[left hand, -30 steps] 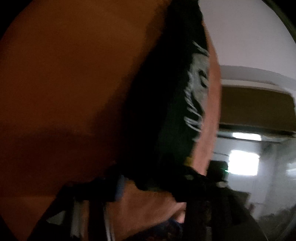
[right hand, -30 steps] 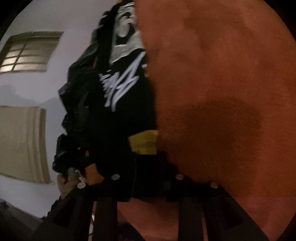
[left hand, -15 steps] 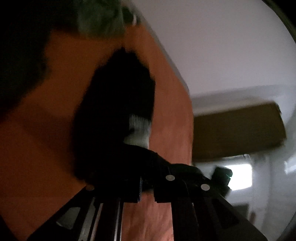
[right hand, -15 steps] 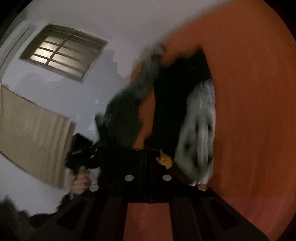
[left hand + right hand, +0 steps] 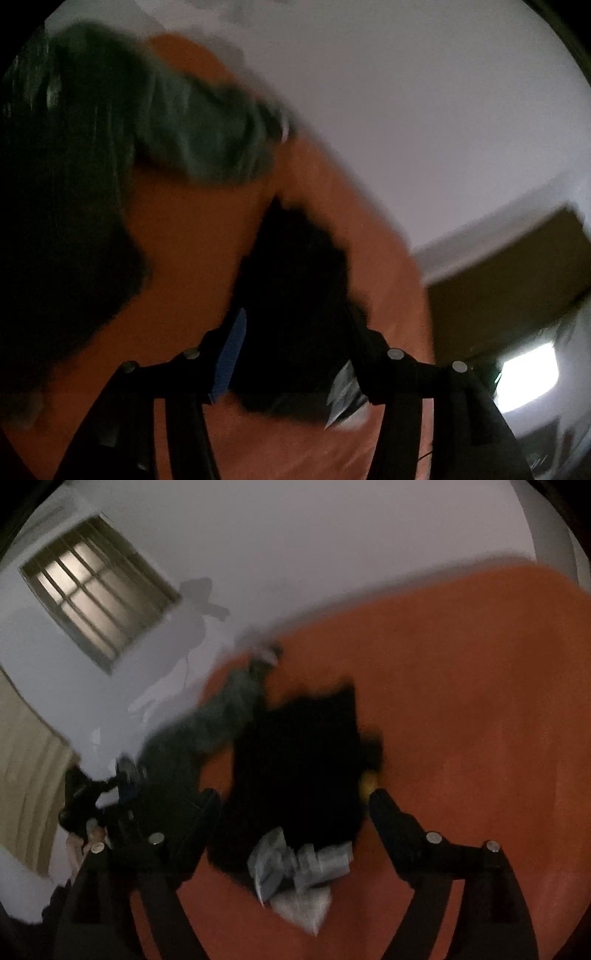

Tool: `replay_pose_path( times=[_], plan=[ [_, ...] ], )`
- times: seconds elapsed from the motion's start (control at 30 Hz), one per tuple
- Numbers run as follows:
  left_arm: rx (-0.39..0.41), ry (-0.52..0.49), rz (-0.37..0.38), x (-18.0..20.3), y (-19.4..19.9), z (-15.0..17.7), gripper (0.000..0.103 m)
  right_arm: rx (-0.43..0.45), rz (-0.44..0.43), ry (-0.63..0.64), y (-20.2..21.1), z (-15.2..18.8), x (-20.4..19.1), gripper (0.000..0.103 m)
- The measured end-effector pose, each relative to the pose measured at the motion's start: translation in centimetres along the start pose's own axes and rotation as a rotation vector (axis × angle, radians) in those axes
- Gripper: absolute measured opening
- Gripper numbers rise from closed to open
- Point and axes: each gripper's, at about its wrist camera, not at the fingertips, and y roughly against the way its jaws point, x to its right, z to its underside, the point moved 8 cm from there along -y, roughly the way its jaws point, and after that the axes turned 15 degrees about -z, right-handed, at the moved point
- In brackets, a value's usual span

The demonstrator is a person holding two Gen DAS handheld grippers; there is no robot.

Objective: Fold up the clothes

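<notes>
Left claw [image 5: 291,354] spread wide, black garment [image 5: 295,295] bunched between fingers on orange bed cover [image 5: 184,240], nothing pinched. Grey-green garment [image 5: 199,136] heaped further back. Right claw [image 5: 295,812] likewise gaping over same black garment [image 5: 295,768], pale print [image 5: 295,867] crumpled nearest. Judged: garment lying released, still rumpled; step probably smoothing flat, next move needing fresh pinch on edge or corner

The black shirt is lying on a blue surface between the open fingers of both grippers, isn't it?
Not blue: the surface is orange, as the right wrist view shows. The rest holds: the black shirt lies between the open fingers of the right gripper and left gripper.
</notes>
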Motion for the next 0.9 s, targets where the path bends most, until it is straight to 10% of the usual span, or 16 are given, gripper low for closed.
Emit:
replay_pose_path(
  times=[0.13, 0.37, 0.4, 0.47, 0.7, 0.9],
  plan=[
    [-0.189, -0.06, -0.021, -0.3, -7.0, 6.6, 0.055, -0.038, -0.036, -0.07, -2.5, 5.1, 1.5, 0.082],
    [-0.208, -0.006, 0.032, 2.5, -11.6, 8.7, 0.07, -0.106, -0.098, -0.193, -6.9, 13.9, 4.1, 0.069],
    [-0.202, 0.008, 0.011, 2.3, -12.0, 8.7, 0.062, -0.11, -0.091, -0.208, -7.3, 14.4, 4.4, 0.042],
    [-0.193, 0.045, -0.024, 2.0, -12.7, 8.7, 0.025, -0.119, -0.056, -0.233, -7.5, 14.0, 5.1, 0.023],
    [-0.19, 0.126, 0.002, 2.7, -7.4, 13.2, 0.016, -0.172, -0.024, -0.25, -4.3, 16.1, 3.6, 0.013],
    [-0.316, -0.013, -0.009, 2.0, -0.4, 26.5, 0.016, -0.287, -0.051, -0.279, 4.5, 25.2, -0.2, 0.013]
  ],
)
